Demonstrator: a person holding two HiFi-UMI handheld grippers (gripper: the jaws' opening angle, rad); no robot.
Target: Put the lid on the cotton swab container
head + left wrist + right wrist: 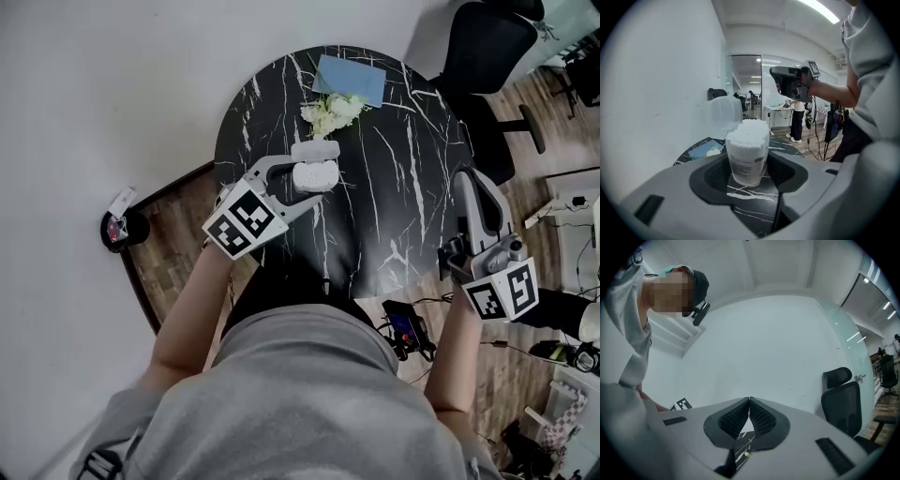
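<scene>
Head view looks down on a round black marble bench point(394, 225). Over its left half, the left gripper point(328, 169) is clamped on the cotton swab container point(309, 176). In the left gripper view the container point(747, 152) stands upright on the bench between the two pads, open-topped and packed with white swabs. A translucent lid point(725, 111) shows just behind its upper left, though I cannot tell whether they touch. Beyond the container lie white flowers point(333, 111) and a blue sheet point(349, 80). Over the bench's right edge is the right gripper point(466, 180), its jaws together with nothing between them. A black office chair point(483, 52) stands at the far right.
</scene>
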